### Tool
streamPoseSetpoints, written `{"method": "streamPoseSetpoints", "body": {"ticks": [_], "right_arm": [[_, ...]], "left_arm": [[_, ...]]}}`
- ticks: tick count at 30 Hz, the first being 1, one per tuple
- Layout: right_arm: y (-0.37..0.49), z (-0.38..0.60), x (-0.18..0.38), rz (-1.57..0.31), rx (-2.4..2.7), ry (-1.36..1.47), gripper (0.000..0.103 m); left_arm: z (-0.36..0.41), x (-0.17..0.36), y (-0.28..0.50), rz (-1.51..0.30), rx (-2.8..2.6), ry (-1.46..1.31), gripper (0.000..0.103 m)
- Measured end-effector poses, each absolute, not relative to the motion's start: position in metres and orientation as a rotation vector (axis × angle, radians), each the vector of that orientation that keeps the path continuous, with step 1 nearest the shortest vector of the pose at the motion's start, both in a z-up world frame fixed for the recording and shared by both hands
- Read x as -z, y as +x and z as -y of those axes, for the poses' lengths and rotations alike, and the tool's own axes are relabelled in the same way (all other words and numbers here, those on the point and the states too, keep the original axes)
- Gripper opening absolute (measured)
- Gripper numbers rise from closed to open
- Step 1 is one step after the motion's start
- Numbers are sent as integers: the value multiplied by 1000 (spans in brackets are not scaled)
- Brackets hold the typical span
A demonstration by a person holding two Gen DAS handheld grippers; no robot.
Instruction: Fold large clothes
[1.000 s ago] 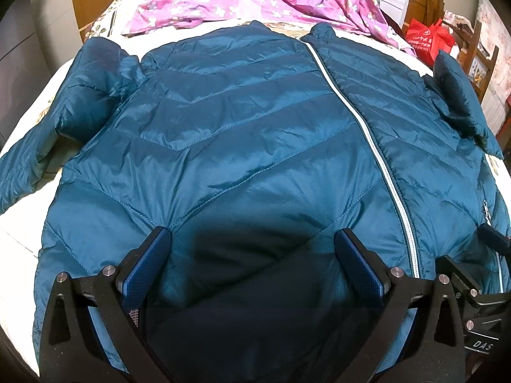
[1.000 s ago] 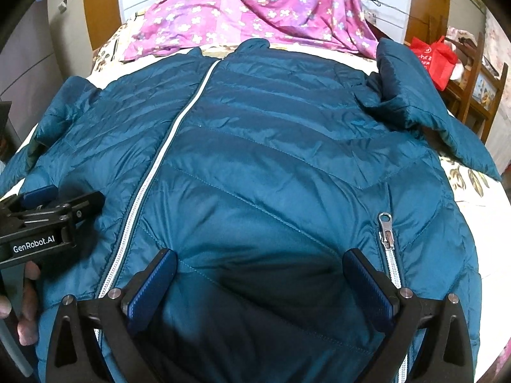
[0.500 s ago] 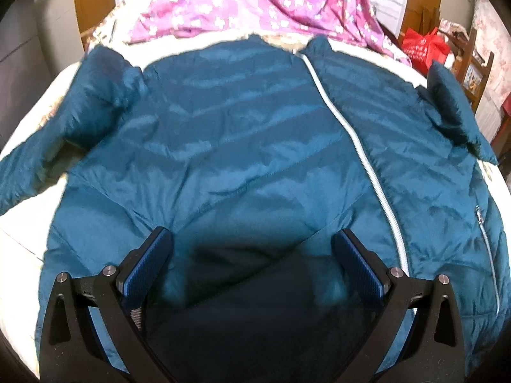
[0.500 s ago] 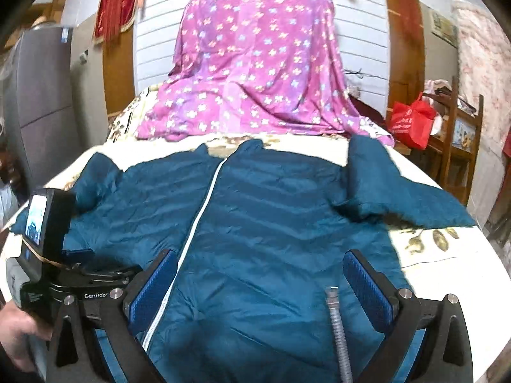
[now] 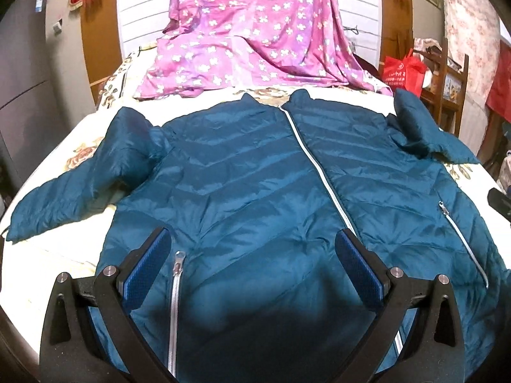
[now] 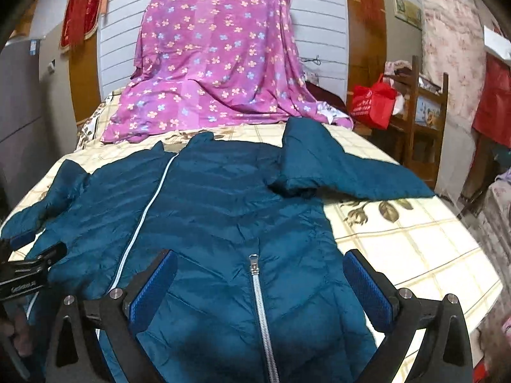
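A teal quilted puffer jacket (image 5: 255, 172) lies flat, front up and zipped, on a floral bedspread (image 5: 73, 156); it also shows in the right wrist view (image 6: 217, 210). Both sleeves spread out to the sides, the left sleeve (image 5: 64, 191) and the right sleeve (image 6: 345, 172). My left gripper (image 5: 252, 265) is open and empty, above the jacket's lower left part by a pocket zipper (image 5: 176, 287). My right gripper (image 6: 260, 284) is open and empty above the lower right part, over the other pocket zipper (image 6: 258, 300).
A purple flowered sheet (image 6: 210, 60) drapes over something at the bed's far end. A red bag (image 6: 372, 103) and a wooden shelf (image 6: 424, 115) stand to the right. A grey cabinet (image 5: 22, 79) stands left. The left gripper's body (image 6: 25, 274) shows at the left edge.
Both grippers have drawn back and risen from the jacket, so the views now take in the whole jacket, the bed and the wall. Both jaws stay open.
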State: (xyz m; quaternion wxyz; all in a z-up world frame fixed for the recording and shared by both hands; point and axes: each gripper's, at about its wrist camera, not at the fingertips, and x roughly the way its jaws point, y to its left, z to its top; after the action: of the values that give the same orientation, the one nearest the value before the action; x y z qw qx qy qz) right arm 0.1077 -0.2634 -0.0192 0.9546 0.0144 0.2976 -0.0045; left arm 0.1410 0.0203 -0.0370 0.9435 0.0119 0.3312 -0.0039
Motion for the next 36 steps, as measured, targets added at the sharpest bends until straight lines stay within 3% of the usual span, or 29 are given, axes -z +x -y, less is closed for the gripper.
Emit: {"method": "streamPoseSetpoints", "body": {"ticks": [36], "right_arm": [[117,239,33,-633,-18,-48,103]], "left_arm": [[-33,53,152,-743,-16,-30,103]]}}
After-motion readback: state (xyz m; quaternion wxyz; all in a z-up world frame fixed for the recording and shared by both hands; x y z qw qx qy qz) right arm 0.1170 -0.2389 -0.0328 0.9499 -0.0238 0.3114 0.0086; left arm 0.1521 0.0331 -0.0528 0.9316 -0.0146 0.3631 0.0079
